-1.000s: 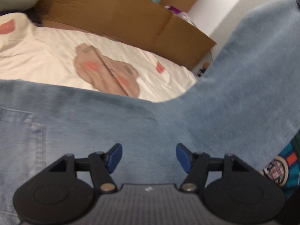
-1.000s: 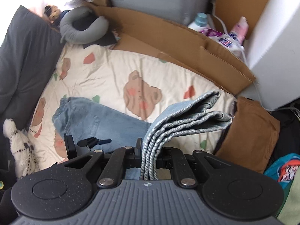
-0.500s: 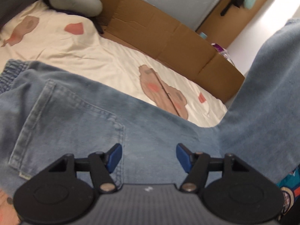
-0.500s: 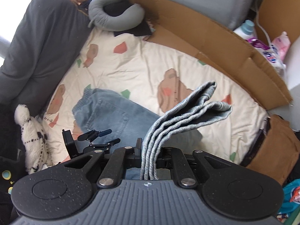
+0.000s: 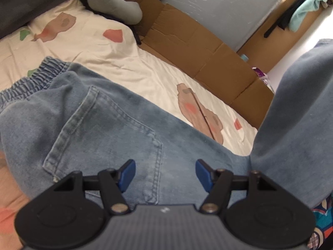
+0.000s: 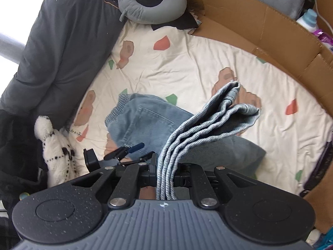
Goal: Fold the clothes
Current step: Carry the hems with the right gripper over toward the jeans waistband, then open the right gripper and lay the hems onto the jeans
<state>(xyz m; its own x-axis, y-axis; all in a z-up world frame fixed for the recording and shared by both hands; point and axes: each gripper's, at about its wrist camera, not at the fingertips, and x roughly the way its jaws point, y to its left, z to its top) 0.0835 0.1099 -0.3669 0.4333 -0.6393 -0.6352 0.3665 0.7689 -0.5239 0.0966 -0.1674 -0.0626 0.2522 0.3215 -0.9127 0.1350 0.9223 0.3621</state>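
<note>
Clamping the stacked leg hems of the jeans (image 6: 145,125), the right claw (image 6: 166,179) is lowering them from where it held them a second ago, carrying them over toward the waistband. Nearby, the left claw (image 5: 165,175) is hovering with its jaws apart and empty over the back pocket, having slid along the denim toward the elastic waist. Farther off, the bear-print bed sheet (image 6: 208,62) is lying bare, so the fold in half is probably nearly ready to be laid down.
</note>
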